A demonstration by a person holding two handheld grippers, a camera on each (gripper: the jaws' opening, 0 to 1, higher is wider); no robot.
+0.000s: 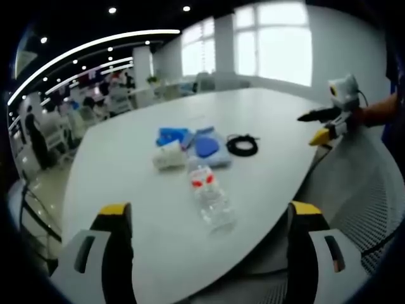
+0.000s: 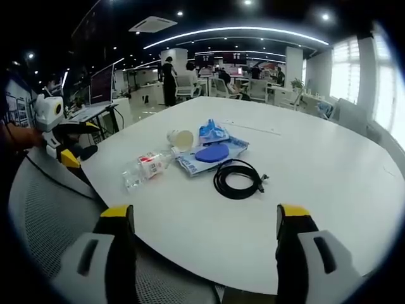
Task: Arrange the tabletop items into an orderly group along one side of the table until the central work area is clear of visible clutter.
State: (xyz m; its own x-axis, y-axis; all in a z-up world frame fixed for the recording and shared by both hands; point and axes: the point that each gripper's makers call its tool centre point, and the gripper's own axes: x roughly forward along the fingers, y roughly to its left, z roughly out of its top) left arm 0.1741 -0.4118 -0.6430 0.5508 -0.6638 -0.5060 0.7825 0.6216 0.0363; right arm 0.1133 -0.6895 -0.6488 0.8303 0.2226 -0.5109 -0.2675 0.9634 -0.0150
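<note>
A cluster lies mid-table on the white table [image 1: 126,164] [image 2: 329,183]. It holds a clear plastic bottle [image 1: 211,196] [image 2: 147,168] with a red label, lying on its side, and a tipped white paper cup [image 1: 169,155] [image 2: 181,139]. There is also a crumpled blue bag [image 1: 174,135] [image 2: 212,131], a blue disc [image 1: 207,147] [image 2: 212,153] on a clear pouch, and a black coiled cable [image 1: 242,145] [image 2: 237,179]. My left gripper [image 1: 210,209] [image 2: 66,152] is open at the table's edge, short of the bottle. My right gripper [image 2: 204,212] [image 1: 319,125] is open at another edge, short of the cable.
A grey mesh chair [image 1: 361,183] [image 2: 44,209] stands between the two grippers at the table's rim. Behind the table are office desks, chairs and several people [image 2: 168,79]. Bright windows [image 1: 278,44] line one wall.
</note>
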